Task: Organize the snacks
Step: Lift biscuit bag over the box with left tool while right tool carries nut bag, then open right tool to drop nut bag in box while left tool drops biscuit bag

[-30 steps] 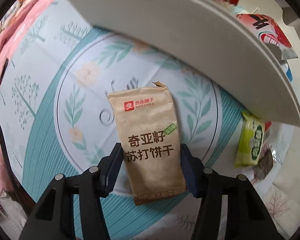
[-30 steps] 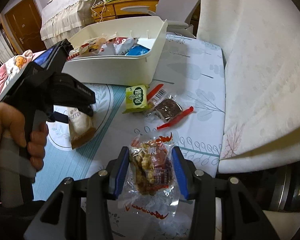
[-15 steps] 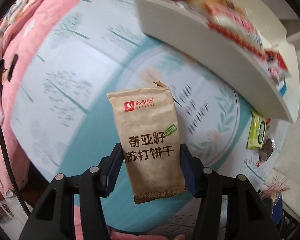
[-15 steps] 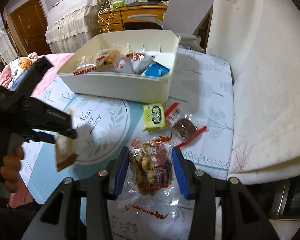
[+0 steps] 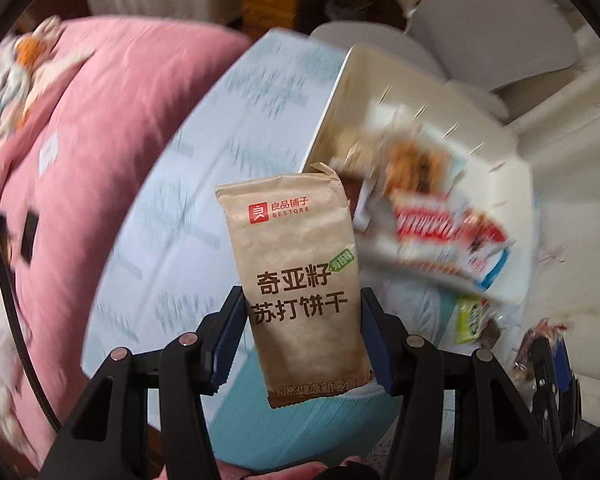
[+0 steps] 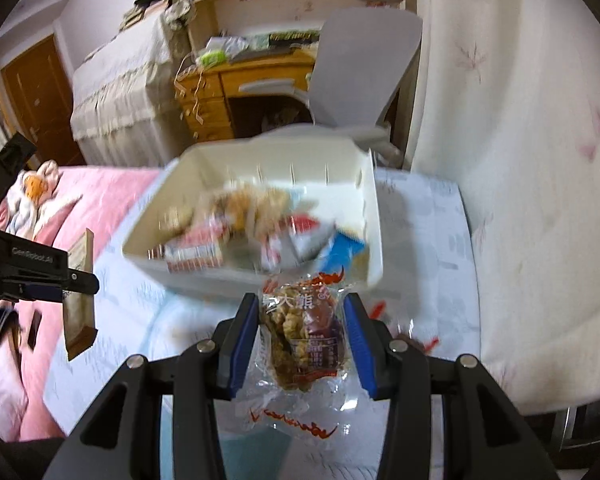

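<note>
With the left gripper [image 5: 304,316] clamped on the brown cracker packet [image 5: 300,276] and the right gripper [image 6: 300,334] on the clear nut snack bag [image 6: 300,336], both above the table's near edge, either packet may slip out before reaching the white bin [image 6: 370,216], because the wrappers look smooth.

A grey chair [image 6: 364,68] stands before a wooden desk [image 6: 236,92], beside a pink quilt [image 5: 80,128].

At the bottom centre of my frame the right gripper [image 6: 300,334] is clamped on a clear nut-snack packet [image 6: 302,340], the blurred white bin [image 6: 374,240] of snacks sits just above it, and at the left edge the left gripper [image 6: 78,280] grips a brown cracker pouch [image 6: 78,312].
</note>
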